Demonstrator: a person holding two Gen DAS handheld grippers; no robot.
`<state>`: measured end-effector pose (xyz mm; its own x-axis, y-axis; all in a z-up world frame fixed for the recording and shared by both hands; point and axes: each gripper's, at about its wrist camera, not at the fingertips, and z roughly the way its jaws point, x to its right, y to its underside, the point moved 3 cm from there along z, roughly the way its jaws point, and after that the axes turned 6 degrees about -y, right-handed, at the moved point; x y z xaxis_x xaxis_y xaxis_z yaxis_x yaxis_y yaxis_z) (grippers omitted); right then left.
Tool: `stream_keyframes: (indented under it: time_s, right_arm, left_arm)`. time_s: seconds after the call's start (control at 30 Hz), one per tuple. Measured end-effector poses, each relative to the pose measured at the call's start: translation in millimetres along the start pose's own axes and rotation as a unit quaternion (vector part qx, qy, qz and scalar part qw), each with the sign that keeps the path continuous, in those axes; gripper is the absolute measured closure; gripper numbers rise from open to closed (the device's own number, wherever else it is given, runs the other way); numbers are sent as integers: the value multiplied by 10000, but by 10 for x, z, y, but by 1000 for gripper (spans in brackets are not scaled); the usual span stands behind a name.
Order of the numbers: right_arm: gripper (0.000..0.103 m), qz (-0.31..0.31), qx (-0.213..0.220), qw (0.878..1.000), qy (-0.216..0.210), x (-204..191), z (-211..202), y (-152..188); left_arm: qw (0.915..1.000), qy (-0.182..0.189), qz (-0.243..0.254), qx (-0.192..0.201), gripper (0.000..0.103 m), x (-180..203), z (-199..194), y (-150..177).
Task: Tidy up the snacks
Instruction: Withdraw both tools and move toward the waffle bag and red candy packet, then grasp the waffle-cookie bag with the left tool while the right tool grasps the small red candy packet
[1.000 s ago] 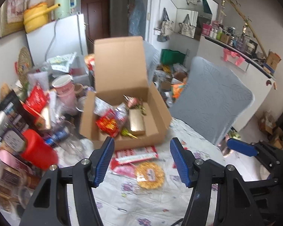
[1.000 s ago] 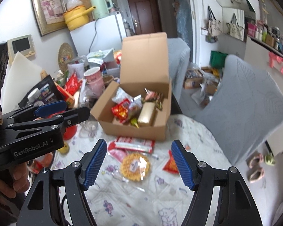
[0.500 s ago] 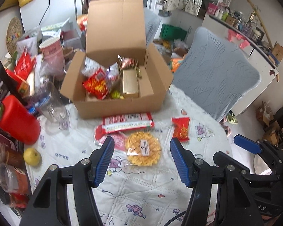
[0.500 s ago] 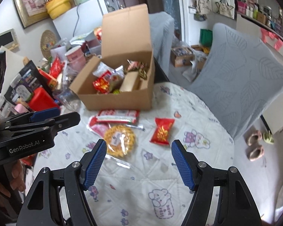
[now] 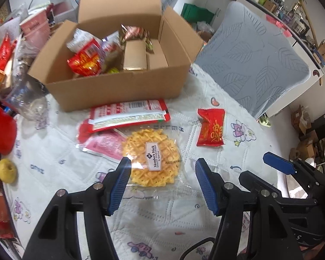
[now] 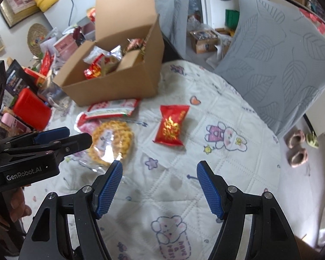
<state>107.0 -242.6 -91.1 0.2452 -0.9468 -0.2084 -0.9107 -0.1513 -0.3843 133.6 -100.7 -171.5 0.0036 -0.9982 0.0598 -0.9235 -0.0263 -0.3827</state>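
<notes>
An open cardboard box (image 5: pixel 119 84) (image 6: pixel 119 86) holding several snacks stands on the white quilted table. In front of it lie a red-and-white packet (image 5: pixel 127 114) (image 6: pixel 112 108), a pink packet (image 5: pixel 101 145), a round yellow waffle snack in clear wrap (image 5: pixel 151 160) (image 6: pixel 112 140) and a small red packet (image 5: pixel 211 127) (image 6: pixel 172 125). My left gripper (image 5: pixel 162 184) is open and empty, just above the waffle snack. My right gripper (image 6: pixel 159 184) is open and empty, a little short of the small red packet.
A red container (image 5: pixel 0 127) (image 6: pixel 32 108), a clear glass (image 5: pixel 23 99), a yellow fruit (image 5: pixel 7 171) and cluttered packets crowd the table's left side. A grey covered chair (image 5: pixel 260 65) (image 6: pixel 281 65) stands at the table's right edge. Slippers (image 6: pixel 296 147) lie on the floor.
Both grippers have tilted down and moved closer to the table. The loose snacks now lie close under the fingers, and both grippers stay open.
</notes>
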Motion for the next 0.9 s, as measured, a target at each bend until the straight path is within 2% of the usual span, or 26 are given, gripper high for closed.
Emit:
stream_keyframes:
  time_s: [0.17, 0.33, 0.37, 0.4, 0.47, 0.5, 0.63, 0.73, 0.9]
  right_arm:
    - [31, 1, -157, 9999, 15, 94, 159, -2]
    - [31, 59, -225, 9997, 32, 191, 280, -39]
    - [31, 75, -231, 9997, 23, 203, 294, -45]
    - [31, 89, -243, 9997, 4, 217, 318, -53]
    - [31, 101, -277, 9996, -28, 241, 366, -72]
    - [31, 99, -286, 9995, -41, 248, 388, -83]
    - [31, 59, -323, 9994, -72, 254, 463, -127]
    - [31, 44, -344, 9993, -99, 260, 509, -165]
    - [31, 44, -373, 9992, -96, 280, 588, -230]
  left_arm:
    - [9996, -32, 36, -277, 42, 77, 315, -9]
    - [9984, -283, 99, -473, 42, 105, 538, 7]
    - [9984, -350, 132, -423, 35, 112, 555, -1]
    - [9984, -369, 149, -412, 21, 120, 567, -8]
    - [9981, -359, 123, -481, 8, 120, 626, -22]
    - [9979, -379, 84, -511, 7, 105, 654, -26]
    - [9959, -511, -68, -741, 6, 7, 809, -12]
    - [9933, -268, -356, -1064, 6, -105, 952, 45]
    - [9941, -324, -306, -987, 5, -95, 956, 69]
